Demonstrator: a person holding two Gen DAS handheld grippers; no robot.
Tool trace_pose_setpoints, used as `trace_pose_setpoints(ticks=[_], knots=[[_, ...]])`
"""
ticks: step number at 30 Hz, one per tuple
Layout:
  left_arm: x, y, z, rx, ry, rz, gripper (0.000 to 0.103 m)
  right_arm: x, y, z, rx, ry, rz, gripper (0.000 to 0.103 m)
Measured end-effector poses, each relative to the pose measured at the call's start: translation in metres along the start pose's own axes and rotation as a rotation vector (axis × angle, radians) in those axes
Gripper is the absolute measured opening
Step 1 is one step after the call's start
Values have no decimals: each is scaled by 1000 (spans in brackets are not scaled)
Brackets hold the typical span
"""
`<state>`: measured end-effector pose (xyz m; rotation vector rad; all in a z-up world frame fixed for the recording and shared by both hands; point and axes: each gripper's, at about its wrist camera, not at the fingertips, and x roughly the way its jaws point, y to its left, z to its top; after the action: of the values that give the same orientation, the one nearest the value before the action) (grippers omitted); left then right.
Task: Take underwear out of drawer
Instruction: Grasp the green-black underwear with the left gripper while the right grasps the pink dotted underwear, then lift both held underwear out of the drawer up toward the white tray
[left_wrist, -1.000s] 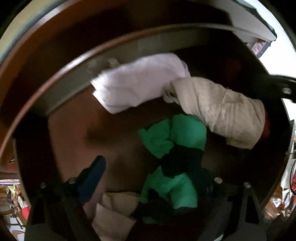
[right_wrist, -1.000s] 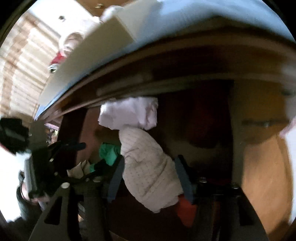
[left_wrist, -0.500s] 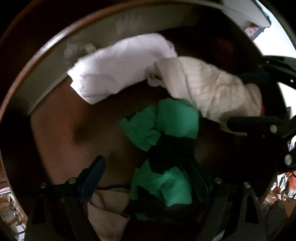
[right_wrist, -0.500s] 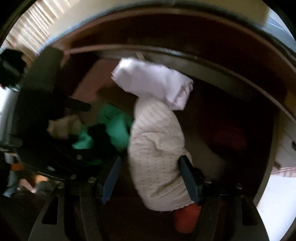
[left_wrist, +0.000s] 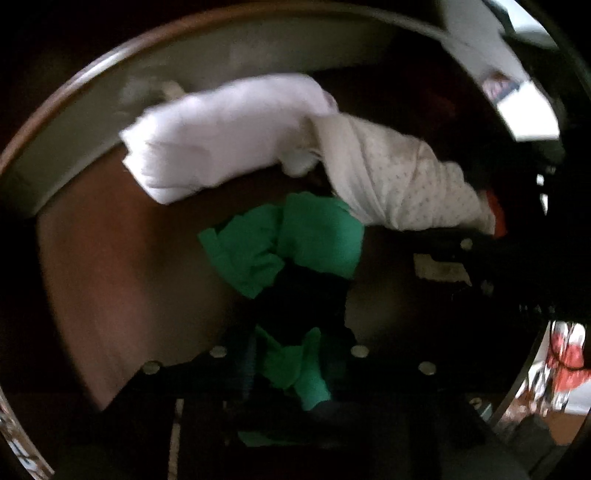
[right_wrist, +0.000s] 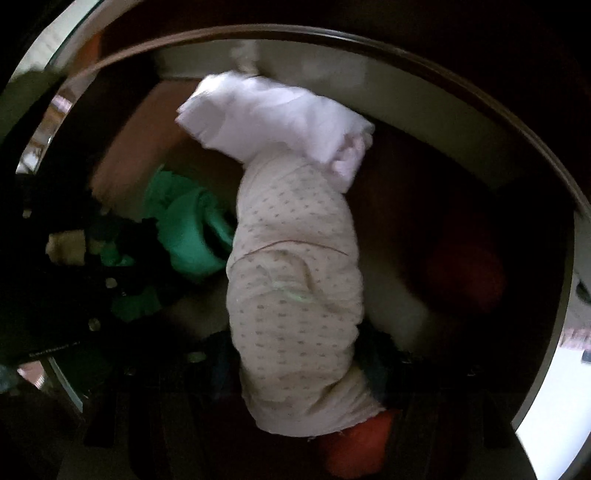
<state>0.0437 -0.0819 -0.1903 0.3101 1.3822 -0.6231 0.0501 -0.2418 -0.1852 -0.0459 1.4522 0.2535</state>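
Inside the drawer (left_wrist: 110, 266): left hand-held gripper (left_wrist: 291, 365), jaws just closed, pinches green underwear (left_wrist: 288, 243); right hand-held gripper (right_wrist: 295, 365), jaws just closing, straddles dotted cream underwear (right_wrist: 295, 280); next, lift both clear

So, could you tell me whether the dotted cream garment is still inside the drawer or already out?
Inside. The dotted cream garment lies on the drawer floor, beside the white cloth, with the right gripper straddling it.
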Motion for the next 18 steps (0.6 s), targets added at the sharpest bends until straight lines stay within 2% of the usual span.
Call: trace_pose_setpoints(ticks=[2, 4, 7, 10, 13, 16, 18], knots=[[-10, 6, -3, -45, -70, 15, 22, -6, -13, -2, 78, -29, 69, 42], [-18, 13, -9, -95, -125, 0, 22, -15, -27, -7, 168, -82, 161, 41], [-29, 29, -22, -196, -181, -46, 22, -31, -46, -21, 339, -222, 306, 40], [-42, 33, -35, -235, -241, -42, 21, -39, -55, -36, 475, -338, 427, 40], [-62, 34, -48, -257, -309, -31, 21, -42, -54, -45, 570, -406, 511, 40], [-82, 35, -53, -264, -366, -13, 21, -40, -45, -57, 622, -438, 567, 40], [-95, 30, -53, -268, -394, -11, 21, -45, -36, -62, 615, -453, 554, 40]])
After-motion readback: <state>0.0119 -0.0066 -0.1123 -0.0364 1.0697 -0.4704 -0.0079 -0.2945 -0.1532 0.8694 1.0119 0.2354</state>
